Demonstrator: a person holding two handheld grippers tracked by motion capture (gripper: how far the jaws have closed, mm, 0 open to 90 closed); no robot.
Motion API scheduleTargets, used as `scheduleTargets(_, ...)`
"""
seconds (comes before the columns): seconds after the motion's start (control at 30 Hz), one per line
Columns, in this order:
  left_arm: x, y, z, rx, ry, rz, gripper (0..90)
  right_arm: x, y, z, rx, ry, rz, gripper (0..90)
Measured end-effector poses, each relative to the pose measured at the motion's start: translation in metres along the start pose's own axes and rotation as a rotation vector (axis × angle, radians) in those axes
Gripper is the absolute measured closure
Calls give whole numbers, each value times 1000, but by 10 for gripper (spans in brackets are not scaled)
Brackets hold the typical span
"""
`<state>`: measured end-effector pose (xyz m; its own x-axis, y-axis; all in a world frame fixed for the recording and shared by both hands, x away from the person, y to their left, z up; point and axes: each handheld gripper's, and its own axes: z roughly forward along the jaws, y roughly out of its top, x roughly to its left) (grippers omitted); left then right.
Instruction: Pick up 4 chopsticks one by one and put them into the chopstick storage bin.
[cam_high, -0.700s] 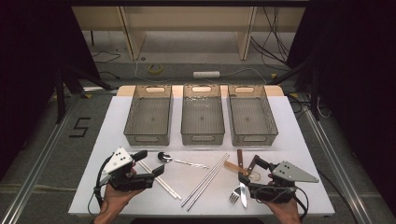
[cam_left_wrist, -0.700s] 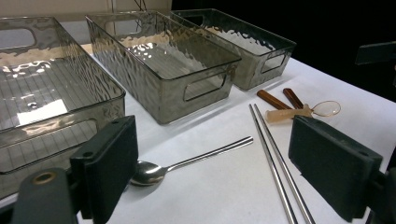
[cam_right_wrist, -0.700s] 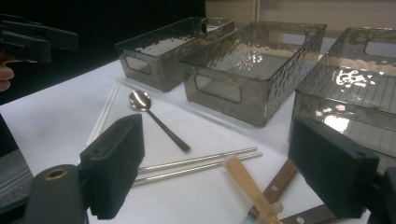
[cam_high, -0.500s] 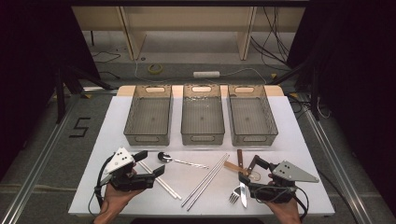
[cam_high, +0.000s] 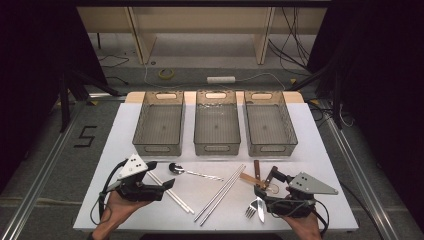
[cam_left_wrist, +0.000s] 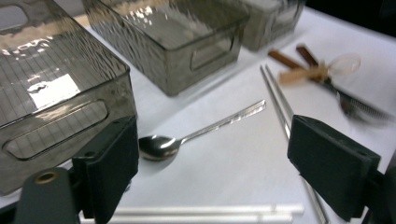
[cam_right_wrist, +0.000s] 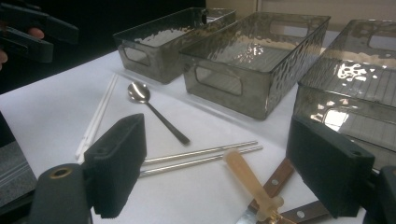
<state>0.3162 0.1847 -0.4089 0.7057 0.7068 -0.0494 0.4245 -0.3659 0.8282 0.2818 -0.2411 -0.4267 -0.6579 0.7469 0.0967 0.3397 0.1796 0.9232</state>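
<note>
Right now both my grippers hover low over the near edge of the white surface (cam_high: 320, 150), fingers spread wide and holding nothing. Beyond the cutlery stand three clear bins (cam_high: 217, 127), rigid and light by the look of them. Nearest my left gripper (cam_high: 169, 185) lie the white chopsticks (cam_high: 172, 192) and the spoon (cam_left_wrist: 161, 145); the steel chopsticks (cam_high: 221, 192) lie mid-surface, and the fork and knives (cam_high: 257, 207) sit by my right gripper (cam_high: 264, 187). I judge the spoon stiff, light and slippery, so its thin handle (cam_left_wrist: 229, 120) is where I would pinch, crosswise. The white chopsticks are cut off behind my left fingers (cam_left_wrist: 112, 163), and the knife blades in the left gripper view are blurred.
</note>
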Motion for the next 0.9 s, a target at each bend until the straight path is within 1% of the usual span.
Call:
scheduleTargets(0.03, 1, 2, 1, 36, -3, 38, 174, 0, 0, 0, 2, 2, -2, 215)
scheduleTargets(0.07, 1, 3, 2, 62, 3, 70, 174, 0, 0, 0, 3, 5, -2, 216)
scheduleTargets(0.1, 2, 4, 3, 81, -7, 93, 185, 0, 0, 1, 4, 6, -2, 216)
scheduleTargets(0.13, 2, 5, 4, 99, -25, 110, 194, 0, 0, 1, 5, 6, -3, 216)
scheduleTargets(0.2, 3, 7, 9, 156, -52, 146, 197, 0, 0, 1, 8, 11, -1, 217)
scheduleTargets(0.3, 3, 8, 15, 214, -80, 199, 203, 0, -1, 2, 18, 16, -1, 218)
scheduleTargets(0.33, 3, 8, 17, 239, -90, 224, 204, 0, -1, 3, 21, 17, -2, 218)
scheduleTargets(0.4, 2, 8, 20, 282, -102, 263, 216, 1, -1, 4, 30, 22, -7, 219)
scheduleTargets(0.47, 2, 8, 25, 320, -122, 287, 220, 1, -1, 4, 32, 22, -8, 218)
scheduleTargets(0.5, 2, 7, 28, 348, -129, 306, 223, 1, -1, 4, 34, 25, -8, 219)
scheduleTargets(0.6, 3, 5, 36, 402, -134, 346, 243, 1, -2, 5, 37, 27, -10, 221)
scheduleTargets(0.7, 2, 1, 42, 427, -165, 361, 270, 1, -2, 5, 41, 30, -10, 222)
scheduleTargets(0.77, 1, -2, 47, 460, -176, 384, 283, 1, -2, 6, 45, 33, -10, 222)
scheduleTargets(0.8, 1, -4, 50, 477, -182, 394, 307, 1, -2, 6, 48, 35, -10, 223)
scheduleTargets(0.83, 1, -6, 52, 485, -186, 396, 307, 1, -2, 6, 48, 35, -10, 223)
scheduleTargets(0.87, 1, -6, 54, 496, -187, 411, 316, 1, -2, 6, 50, 36, -10, 223)
scheduleTargets(0.9, 0, -7, 56, 501, -191, 411, 330, 2, -2, 7, 51, 39, -14, 225)
